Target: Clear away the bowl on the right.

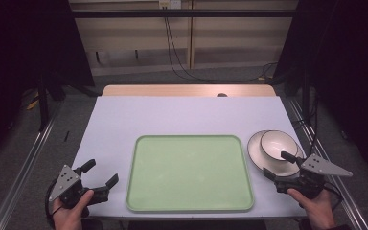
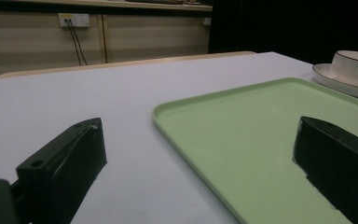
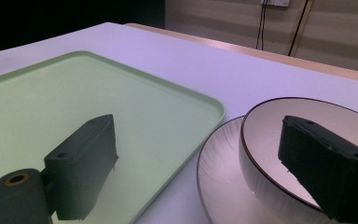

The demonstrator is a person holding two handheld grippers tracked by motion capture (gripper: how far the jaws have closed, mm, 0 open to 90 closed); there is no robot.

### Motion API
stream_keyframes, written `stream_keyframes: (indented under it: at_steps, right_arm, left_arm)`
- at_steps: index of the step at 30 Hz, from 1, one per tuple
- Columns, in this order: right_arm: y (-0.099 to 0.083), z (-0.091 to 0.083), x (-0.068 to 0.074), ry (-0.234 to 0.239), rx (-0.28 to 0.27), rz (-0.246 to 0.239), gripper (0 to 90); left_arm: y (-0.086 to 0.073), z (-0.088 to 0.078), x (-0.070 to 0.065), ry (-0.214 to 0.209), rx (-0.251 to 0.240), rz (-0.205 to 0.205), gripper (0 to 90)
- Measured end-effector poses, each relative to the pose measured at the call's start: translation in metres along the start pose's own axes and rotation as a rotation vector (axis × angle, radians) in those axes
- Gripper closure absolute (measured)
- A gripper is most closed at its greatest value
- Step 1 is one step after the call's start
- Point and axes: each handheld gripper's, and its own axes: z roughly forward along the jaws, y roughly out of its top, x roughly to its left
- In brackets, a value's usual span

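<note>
A dim room with dark curtains at both sides and a pale panelled wall at the back, where a socket feeds two cables down to the floor; in the middle stands a white table (image 1: 182, 115) with a wooden edge at its far side. A green tray (image 1: 189, 172) lies flat on it, bare, squarely between the two pairs of tongs, which looks deliberate: it seems to be the landing place for the crockery.

The right tongs (image 1: 277, 166) sit at the near right corner in a person's hand, jaws spread wide and holding nothing. Directly ahead of them, touching nothing but the table, is a white saucer (image 1: 256, 152) with a dark-rimmed bowl (image 1: 278, 143) standing upright in it. From the right gripper view one jaw stands over the tray's corner and the other over the bowl (image 3: 279, 135), so the near rims of bowl and saucer (image 3: 219, 177) lie in the gap between them. I'd judge the hand is lining up to take a rim, the wide opening leaving room to slip over it.

The left tongs (image 1: 100, 173) wait at the near left corner, just beside the tray's left edge, also wide open and empty. In the left gripper view the tray (image 2: 242, 135) lies ahead to their right, with the bowl (image 2: 356, 65) far beyond it. They seem parked clear, perhaps ready to steady the tray.
</note>
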Motion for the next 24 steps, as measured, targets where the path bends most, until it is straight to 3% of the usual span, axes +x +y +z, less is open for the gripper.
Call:
stream_keyframes:
  at_steps: [13, 23, 24]
  right_arm:
    - [-0.0002, 0.0018, -0.0005, 0.033, 0.042, 0.006, 9.6]
    - [0.0012, 0.0008, -0.0043, 0.051, 0.055, 0.030, 12.6]
    - [0.0018, 0.0009, -0.0044, 0.078, 0.074, 0.039, 11.0]
  left_arm:
    - [-0.0005, 0.0013, 0.0010, -0.002, 0.010, 0.005, 2.3]
    - [-0.0006, 0.0018, 0.0026, 0.019, 0.021, 0.016, 2.4]
    - [-0.0006, 0.0017, 0.0025, 0.018, 0.021, 0.017, 2.4]
